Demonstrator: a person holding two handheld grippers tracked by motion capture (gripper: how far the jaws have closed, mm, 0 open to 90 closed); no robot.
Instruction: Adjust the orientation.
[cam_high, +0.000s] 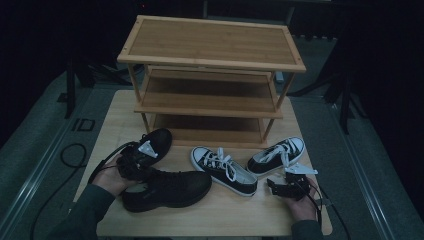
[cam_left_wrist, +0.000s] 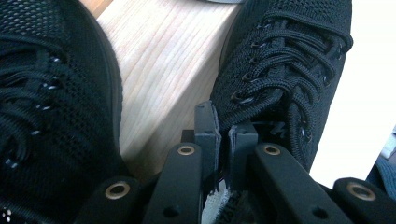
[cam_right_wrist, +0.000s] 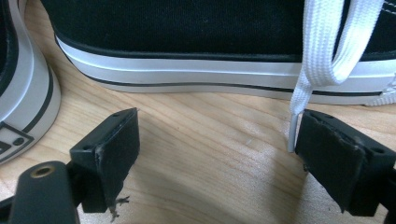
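Two black mesh shoes lie at the table's left, one farther back (cam_high: 158, 140) and one nearer (cam_high: 170, 189). My left gripper (cam_high: 137, 166) sits between them, shut on the nearer shoe (cam_left_wrist: 280, 70) at its collar by the laces. In the left gripper view the pads (cam_left_wrist: 208, 133) nearly meet, and the other black shoe (cam_left_wrist: 46, 93) lies to the left. Two black-and-white canvas sneakers (cam_high: 224, 170) (cam_high: 277, 156) lie at the right. My right gripper (cam_high: 280, 183) (cam_right_wrist: 217, 128) stands open just in front of a sneaker's side (cam_right_wrist: 210, 46). A white lace tip (cam_right_wrist: 292, 133) hangs beside its right pad (cam_right_wrist: 331, 158).
A three-shelf bamboo shoe rack (cam_high: 210, 62) stands at the back of the wooden table (cam_high: 225, 215), its shelves bare. The second sneaker's toe (cam_right_wrist: 23, 93) is close on the left in the right gripper view. Cables trail off the table's left side.
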